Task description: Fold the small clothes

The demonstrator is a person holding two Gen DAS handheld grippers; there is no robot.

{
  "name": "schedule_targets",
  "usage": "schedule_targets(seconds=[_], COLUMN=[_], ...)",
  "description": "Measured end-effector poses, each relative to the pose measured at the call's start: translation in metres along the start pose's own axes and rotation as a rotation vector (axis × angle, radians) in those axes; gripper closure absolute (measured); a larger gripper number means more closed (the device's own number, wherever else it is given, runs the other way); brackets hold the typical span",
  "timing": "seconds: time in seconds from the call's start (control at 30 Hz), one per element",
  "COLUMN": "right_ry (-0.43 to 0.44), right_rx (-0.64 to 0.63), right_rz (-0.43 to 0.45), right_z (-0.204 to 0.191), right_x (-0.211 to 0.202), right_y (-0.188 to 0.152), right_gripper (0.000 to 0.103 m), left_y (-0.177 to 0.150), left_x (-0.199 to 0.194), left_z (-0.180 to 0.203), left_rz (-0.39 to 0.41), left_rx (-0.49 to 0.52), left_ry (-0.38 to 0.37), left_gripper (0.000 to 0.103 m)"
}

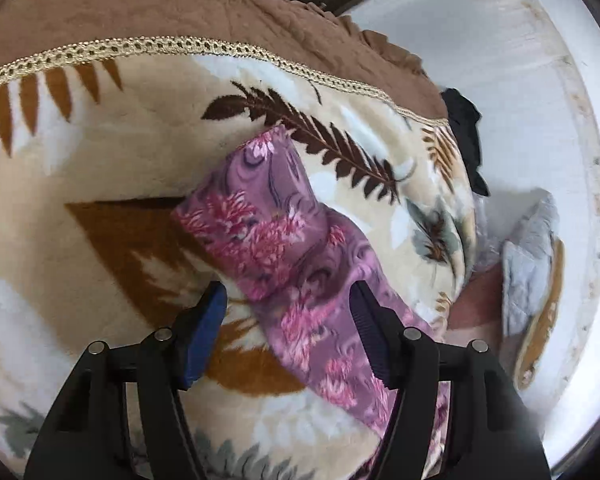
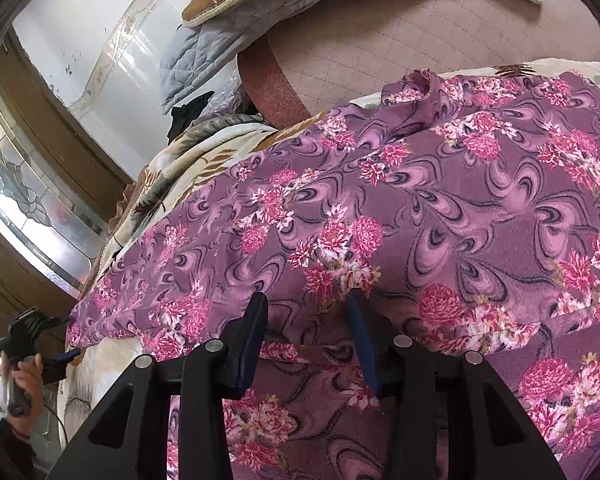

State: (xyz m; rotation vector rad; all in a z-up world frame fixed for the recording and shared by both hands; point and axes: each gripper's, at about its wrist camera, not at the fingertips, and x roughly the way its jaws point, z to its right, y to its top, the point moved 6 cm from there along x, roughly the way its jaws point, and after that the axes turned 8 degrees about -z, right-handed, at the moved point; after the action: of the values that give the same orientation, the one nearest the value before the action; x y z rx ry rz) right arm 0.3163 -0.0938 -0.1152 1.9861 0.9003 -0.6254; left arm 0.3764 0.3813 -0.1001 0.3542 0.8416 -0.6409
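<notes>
Right now my left gripper point(image 1: 286, 300) stands with its jaws apart above the purple floral garment point(image 1: 284, 240), nothing pinched between the pads. One blue pad hangs over the bare blanket point(image 1: 100, 168), the other over the cloth, so the narrow, doubled-over end lies free below me on the cream leaf-patterned blanket, running toward its brown border. I judge I have that end released so the fold can settle flat.

My right gripper point(image 2: 306, 300) is down on the wider body of the same garment point(image 2: 440, 208). Its jaws are partly closed, with a puckered ridge of fabric between the tips; whether the pads truly press on it I cannot tell. Held there, it should keep the cloth from sliding off the blanket's near edge while the other end is arranged. From the right wrist view, my left hand point(image 2: 24, 380) sits at the garment's far corner.
</notes>
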Motion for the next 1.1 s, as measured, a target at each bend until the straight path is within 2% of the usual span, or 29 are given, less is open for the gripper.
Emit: schedule_targets(seconds=[0.07, 0.1, 0.13, 0.23, 0.37, 0.57, 0.8, 0.93, 1.07, 1.1], right_ry=[0.010, 0.016, 0.021, 0.036, 0.056, 0.074, 0.080, -0.044, -0.176, -0.240], right_rx=[0.006, 0.010, 0.014, 0.023, 0.037, 0.051, 0.063, -0.043, -0.075, -0.085], right_rz=[0.002, 0.002, 0.004, 0.007, 0.010, 0.013, -0.006, -0.067, 0.010, 0.036], right_z=[0.000, 0.001, 0.001, 0.002, 0.004, 0.005, 0.006, -0.002, 0.023, 0.035], right_x=[0.001, 0.001, 0.001, 0.000, -0.001, -0.002, -0.003, -0.019, -0.056, -0.068], right_y=[0.001, 0.001, 0.001, 0.001, 0.001, 0.000, 0.002, 0.005, 0.009, 0.011], right_gripper=[0.059, 0.059, 0.059, 0.059, 0.059, 0.059, 0.060, 0.060, 0.058, 0.057], left_y=[0.001, 0.000, -0.001, -0.010, -0.031, -0.067, -0.109, -0.143, -0.188, -0.201], left_x=[0.003, 0.006, 0.007, -0.003, -0.012, -0.014, 0.001, 0.013, 0.032, 0.038], left_z=[0.006, 0.013, 0.019, 0.044, 0.083, 0.133, 0.175, 0.202, 0.234, 0.243], left_rz=[0.011, -0.005, -0.013, 0.030, 0.032, -0.008, -0.070, -0.114, -0.164, -0.179], left_rx=[0.003, 0.019, 0.037, 0.138, 0.244, 0.358, 0.431, 0.477, 0.549, 0.570], left_ry=[-0.014, -0.030, -0.037, 0.009, -0.028, -0.081, -0.108, -0.139, -0.155, -0.155], left_gripper=[0.071, 0.092, 0.092, 0.093, 0.093, 0.093, 0.093, 0.093, 0.093, 0.093])
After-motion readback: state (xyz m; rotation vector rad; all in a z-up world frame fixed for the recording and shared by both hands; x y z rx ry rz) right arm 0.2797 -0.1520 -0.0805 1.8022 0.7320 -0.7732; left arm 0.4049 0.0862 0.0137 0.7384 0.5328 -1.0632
